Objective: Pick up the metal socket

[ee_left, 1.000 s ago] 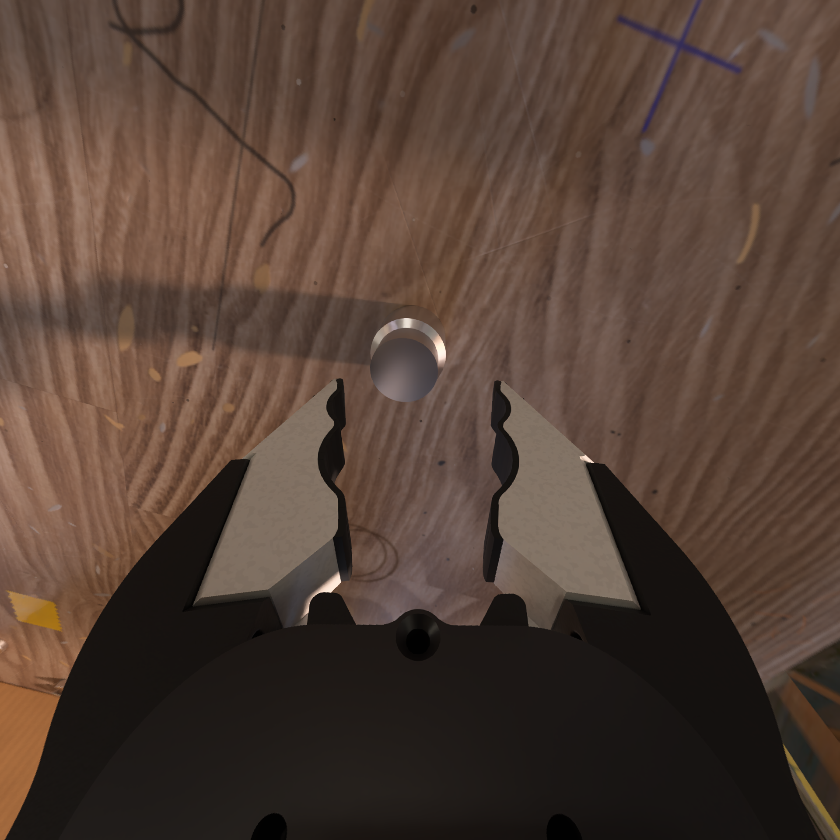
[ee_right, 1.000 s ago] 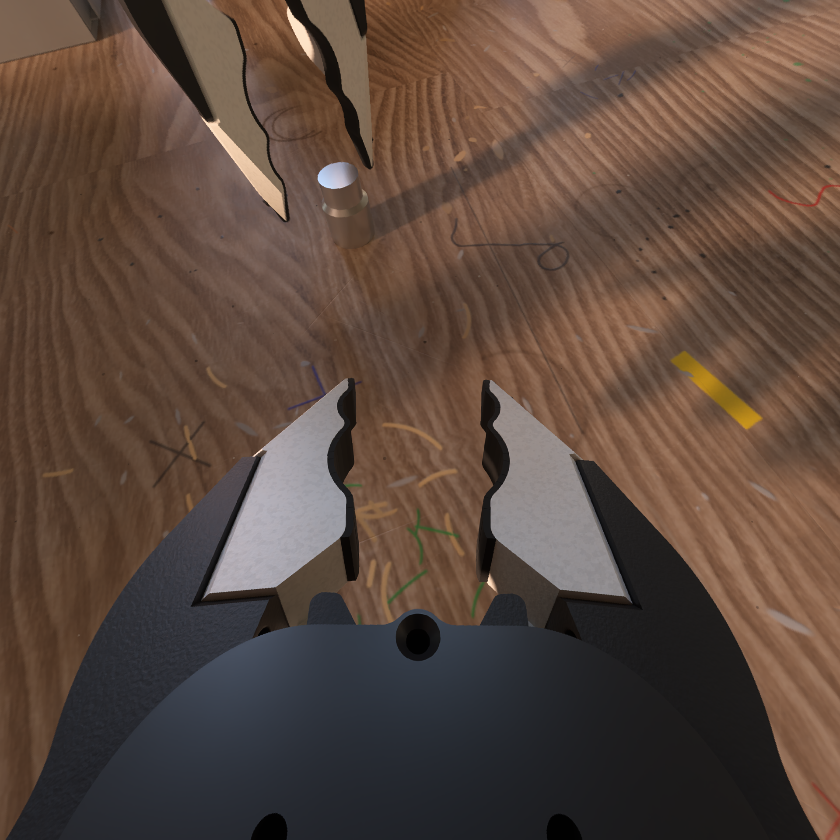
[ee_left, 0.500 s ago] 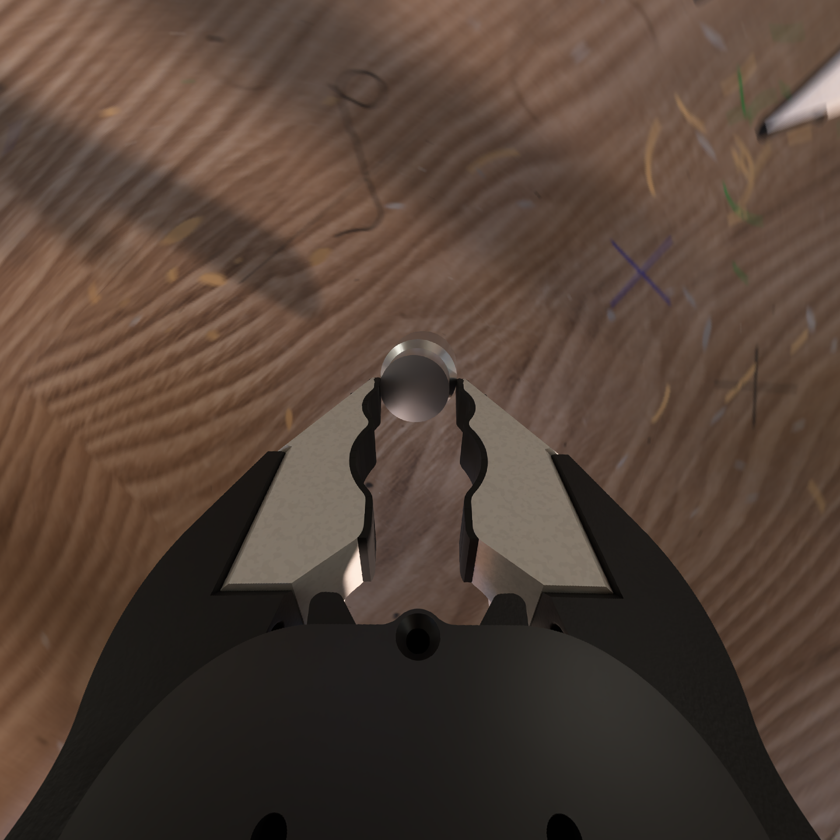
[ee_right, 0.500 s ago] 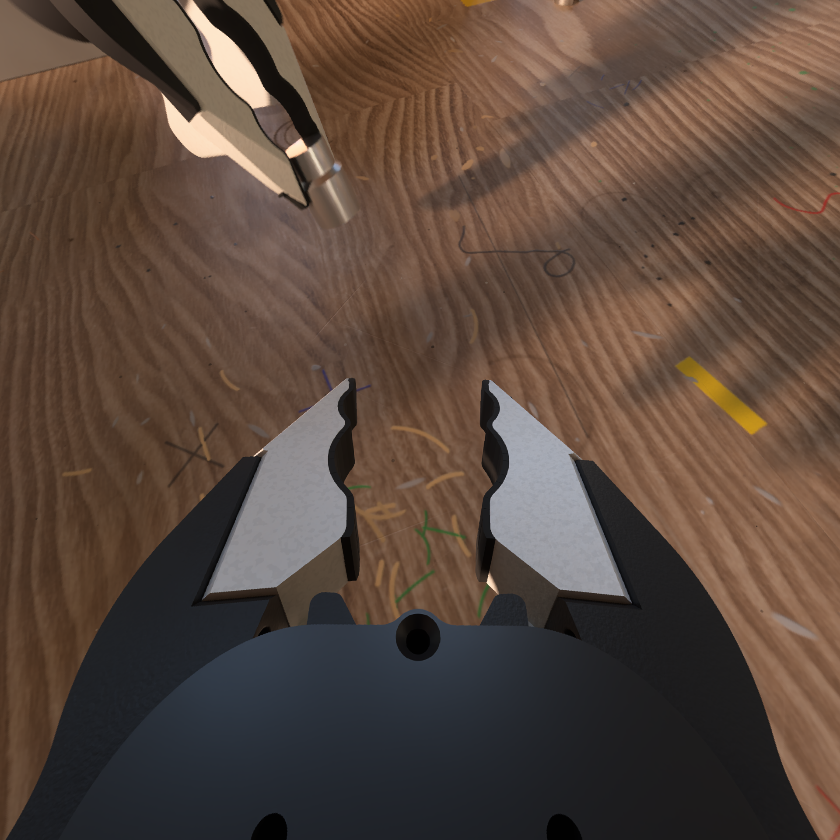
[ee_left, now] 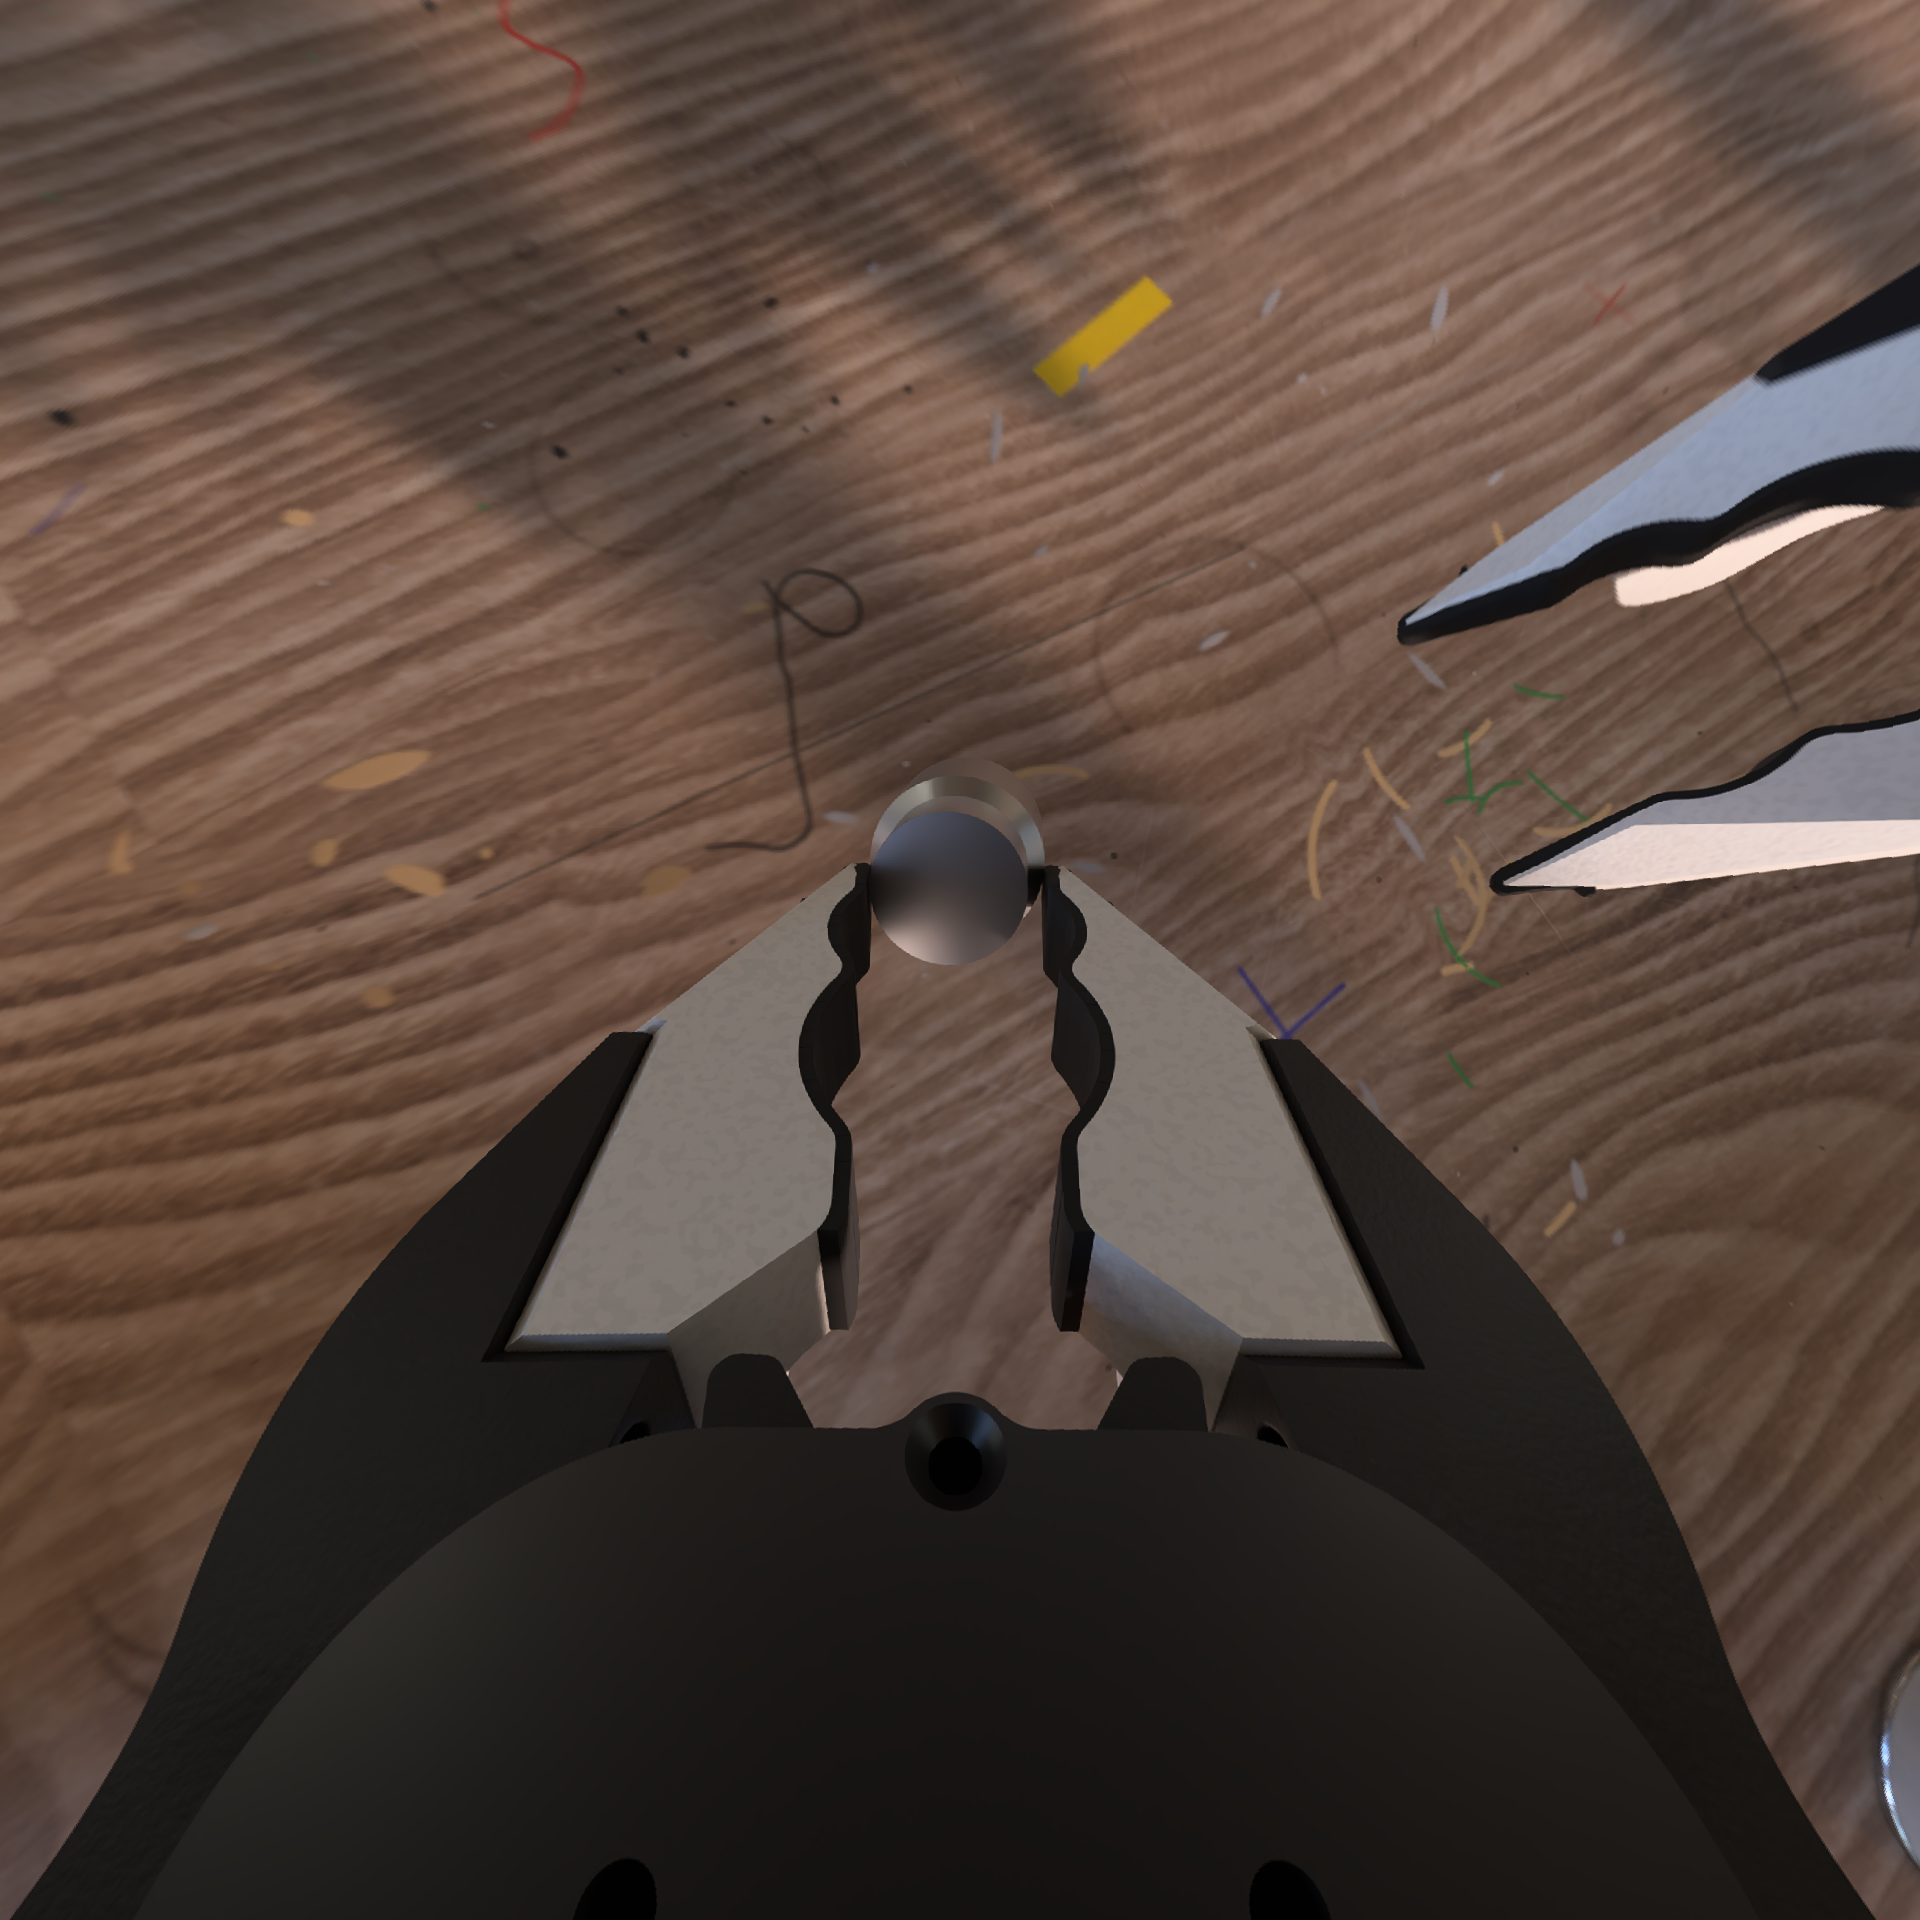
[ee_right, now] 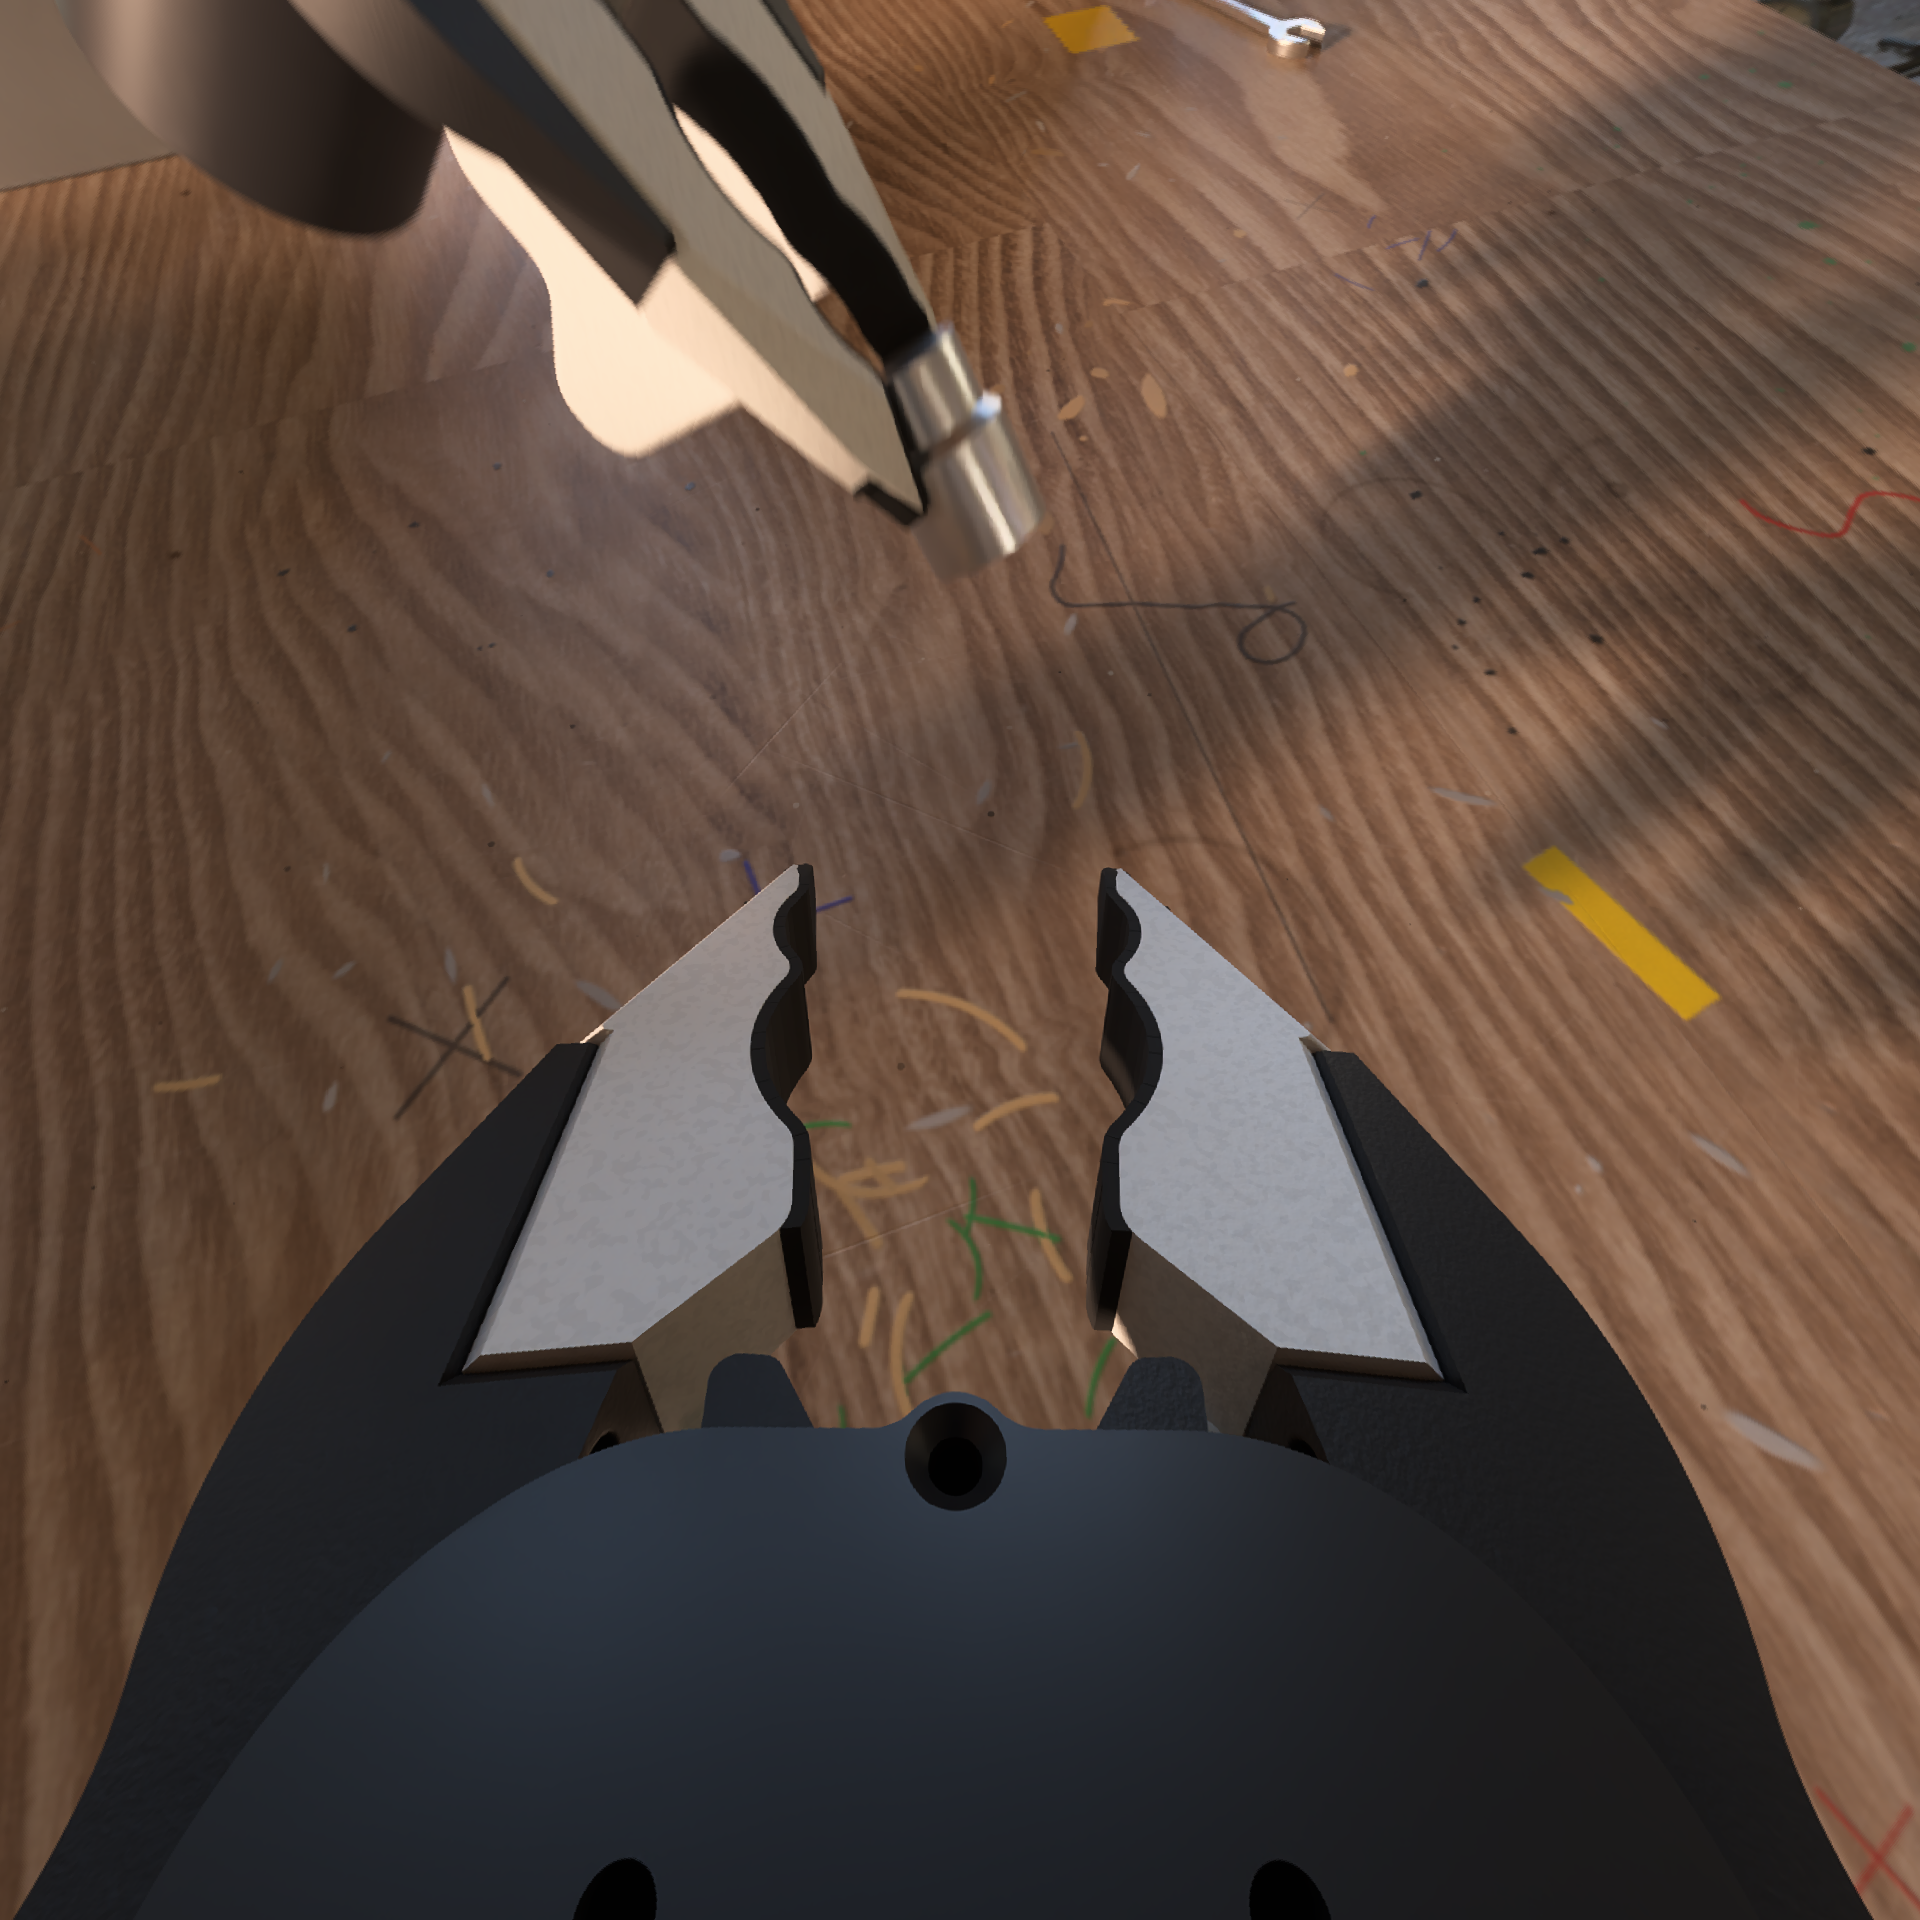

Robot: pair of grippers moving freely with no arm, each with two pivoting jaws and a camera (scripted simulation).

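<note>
The metal socket is a small shiny stepped cylinder. My left gripper is shut on it, the two fingertips pinching its narrow end. In the right wrist view the left gripper shows at the upper left and holds the socket tilted, clear above the wooden table. My right gripper is open and empty, low over the table, nearer than the socket. Its fingers also show at the right edge of the left wrist view.
A yellow tape strip lies on the table to the right, another far back. A small wrench lies at the far top. A dark thread loop, shavings and pen marks scatter the wood. A shiny round object sits at the lower right edge.
My left gripper closed on the socket, lifted it off the table and carried it up and to the right, tilting it. My right gripper has stayed put, open.
</note>
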